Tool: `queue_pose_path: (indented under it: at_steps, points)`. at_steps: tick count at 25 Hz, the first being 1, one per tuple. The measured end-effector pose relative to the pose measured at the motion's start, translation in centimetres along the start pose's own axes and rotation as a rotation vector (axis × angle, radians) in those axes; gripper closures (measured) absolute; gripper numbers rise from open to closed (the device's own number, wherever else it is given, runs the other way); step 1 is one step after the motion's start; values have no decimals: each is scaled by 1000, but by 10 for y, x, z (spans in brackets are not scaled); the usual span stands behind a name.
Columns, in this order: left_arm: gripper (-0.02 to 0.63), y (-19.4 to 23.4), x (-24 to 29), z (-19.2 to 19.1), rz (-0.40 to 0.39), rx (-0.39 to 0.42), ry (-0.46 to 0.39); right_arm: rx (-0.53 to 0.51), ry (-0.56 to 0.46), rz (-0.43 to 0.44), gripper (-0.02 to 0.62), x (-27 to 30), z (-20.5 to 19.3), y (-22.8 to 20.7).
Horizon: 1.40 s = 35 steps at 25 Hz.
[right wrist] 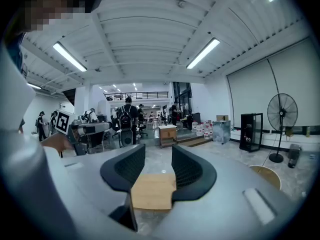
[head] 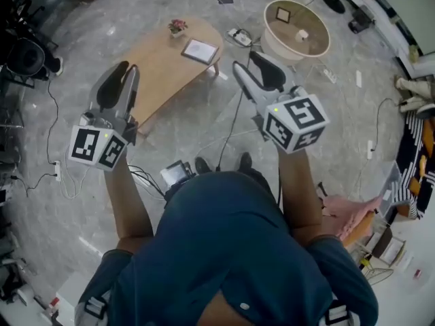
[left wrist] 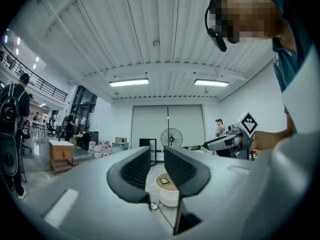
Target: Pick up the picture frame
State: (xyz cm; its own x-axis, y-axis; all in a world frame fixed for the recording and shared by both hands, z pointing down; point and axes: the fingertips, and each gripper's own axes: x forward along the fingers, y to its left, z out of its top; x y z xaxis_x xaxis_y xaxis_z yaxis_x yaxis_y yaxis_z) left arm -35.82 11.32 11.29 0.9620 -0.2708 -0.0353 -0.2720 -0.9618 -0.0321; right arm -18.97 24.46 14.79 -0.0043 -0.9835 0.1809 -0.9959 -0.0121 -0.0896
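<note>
Left hand-held gripper [head: 129, 66] and right hand-held gripper [head: 245, 60] hang wide open, empty, well short of the picture frame [head: 200, 50].

The picture frame [head: 200, 51], dark-rimmed, seemingly lies flat on the wooden table [head: 162, 68].

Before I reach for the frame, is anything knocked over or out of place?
Nothing looks spilled or damaged. The picture frame lies on the wooden table, near a small potted plant that stands upright. The only untidy thing is the loose cables trailing past the table's near end.
</note>
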Motion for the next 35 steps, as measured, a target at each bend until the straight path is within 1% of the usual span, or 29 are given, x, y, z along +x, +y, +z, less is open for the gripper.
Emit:
queue_pose_path:
  at_steps: [4,7,10,13,18,27,31,35]
  points:
    - [525,3,6,-3,-11,-12,-5,9,1,-12,417,2,1,-1]
    - [525,0,16,-8,-16,-22,5,37,-10,-8,417,5,2,-10]
    - [523,-3,31,-12,-13,-23,19,66,-15,5,416,10,2,-26]
    - [525,-10,54,-16,3,-19,33,80,-17,24,416,13,0,-52]
    - [524,-17,100,-25,66,-11,65,101,-14,98,417,34,-3,-105]
    - [523,-42,193,-24,181,13,106,103,-11,248,416,65,13,-204]
    - [524,-50,214,-25,239,13,124,112,-9,304,416,72,13,-233]
    - [523,-51,234,-29,263,12,148,128,-7,329,416,81,14,-256]
